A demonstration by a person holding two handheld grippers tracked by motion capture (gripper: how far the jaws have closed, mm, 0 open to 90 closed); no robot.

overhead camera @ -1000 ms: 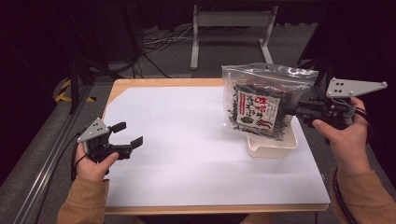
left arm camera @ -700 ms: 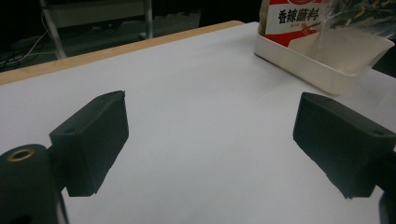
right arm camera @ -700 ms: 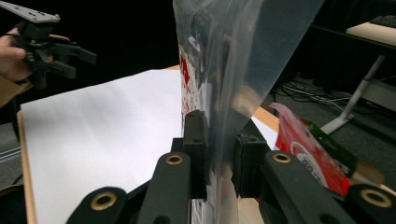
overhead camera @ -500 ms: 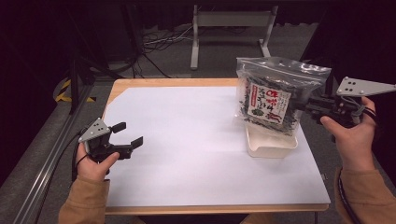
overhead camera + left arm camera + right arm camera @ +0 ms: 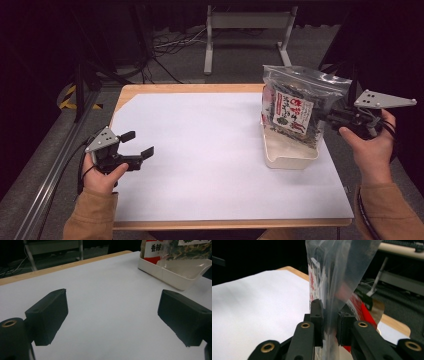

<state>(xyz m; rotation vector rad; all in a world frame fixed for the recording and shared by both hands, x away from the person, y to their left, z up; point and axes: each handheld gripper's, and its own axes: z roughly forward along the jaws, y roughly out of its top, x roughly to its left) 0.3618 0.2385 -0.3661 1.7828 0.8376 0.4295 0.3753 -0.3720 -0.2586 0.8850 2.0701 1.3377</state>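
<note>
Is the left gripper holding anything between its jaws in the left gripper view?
No: the left gripper has its jaws wide apart over the bare white table cover, with nothing between them.

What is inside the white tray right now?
The lower end of the clear snack bag reaches into the white tray, pinched by the right hand-held gripper. The bag hides part of the tray floor.

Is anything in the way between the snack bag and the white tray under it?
Nothing visible. The right gripper pinches the bag upright, with its bottom edge at the open white tray. The left gripper waits open, far across the table.
</note>
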